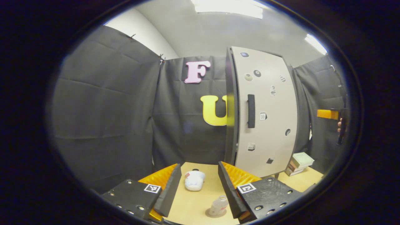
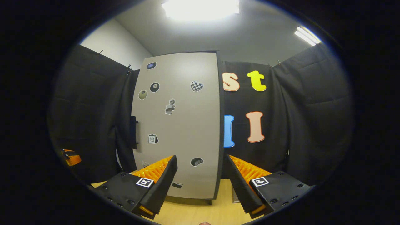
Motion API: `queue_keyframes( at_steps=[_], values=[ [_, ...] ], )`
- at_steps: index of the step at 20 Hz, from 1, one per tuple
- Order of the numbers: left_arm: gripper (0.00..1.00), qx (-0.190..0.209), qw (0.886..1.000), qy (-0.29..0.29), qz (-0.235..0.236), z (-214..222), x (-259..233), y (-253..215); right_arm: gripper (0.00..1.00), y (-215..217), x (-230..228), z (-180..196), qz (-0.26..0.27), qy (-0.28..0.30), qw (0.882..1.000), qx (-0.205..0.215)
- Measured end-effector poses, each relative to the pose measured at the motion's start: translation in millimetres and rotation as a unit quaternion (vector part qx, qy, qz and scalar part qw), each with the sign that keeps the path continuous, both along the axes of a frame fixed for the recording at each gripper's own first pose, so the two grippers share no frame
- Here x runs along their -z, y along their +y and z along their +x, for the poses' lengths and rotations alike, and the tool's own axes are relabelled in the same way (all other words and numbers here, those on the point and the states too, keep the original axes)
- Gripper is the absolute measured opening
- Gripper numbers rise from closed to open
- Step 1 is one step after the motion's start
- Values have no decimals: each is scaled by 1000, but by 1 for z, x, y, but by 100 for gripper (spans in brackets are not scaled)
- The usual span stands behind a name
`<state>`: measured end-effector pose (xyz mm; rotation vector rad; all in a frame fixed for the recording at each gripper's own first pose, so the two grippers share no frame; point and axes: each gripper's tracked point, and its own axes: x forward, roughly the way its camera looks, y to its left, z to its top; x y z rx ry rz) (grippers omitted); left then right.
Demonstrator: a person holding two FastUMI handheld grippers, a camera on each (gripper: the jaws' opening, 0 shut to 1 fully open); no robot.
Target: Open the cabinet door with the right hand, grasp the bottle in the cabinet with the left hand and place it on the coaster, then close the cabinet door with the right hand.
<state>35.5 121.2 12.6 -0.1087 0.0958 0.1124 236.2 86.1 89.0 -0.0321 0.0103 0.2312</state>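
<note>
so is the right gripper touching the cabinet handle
Apart. In the right gripper view the right gripper hangs open in front of the door, while the handle sits off at the door's left edge, away from both fingers.

Setting: staged recording booth inside an office-like room, not a lived-in home. Evidence: black cloth walls (image 1: 103,103) pinned up on all sides of the cabinet (image 2: 178,125); plain white room wall and ceiling with strip lights (image 2: 200,7) above the cabinet; light wooden desk (image 1: 193,203) under it; stickers on its door; stacked books (image 1: 299,164) just beside its base.
</note>
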Motion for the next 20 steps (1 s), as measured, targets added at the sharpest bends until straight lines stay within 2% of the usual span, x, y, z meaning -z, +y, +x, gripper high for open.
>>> queue_keyframes(
  at_steps=[6, 10, 11, 14, 17, 20],
  values=[
    [72, 27, 999, -21, 5, 8, -38, -68, 98, -97, -9, -41, -5, -11, 999, 31],
    [71, 20, 999, -35, 36, -8, -67, -93, 98, -141, -2, -59, -1, -10, 999, 33],
    [73, 16, 998, -34, 42, -14, -70, -97, 98, -148, 0, -63, 0, -6, 999, 33],
    [72, 19, 999, -31, 39, -27, -75, -109, 98, -158, 6, -71, 6, 4, 999, 36],
    [73, 14, 998, -35, 54, -32, -80, -98, 98, -157, 6, -82, 0, 3, 999, 34],
    [71, 15, 998, -33, 42, -41, -78, -83, 98, -149, 3, -91, 1, 1, 999, 36]
  ],
)
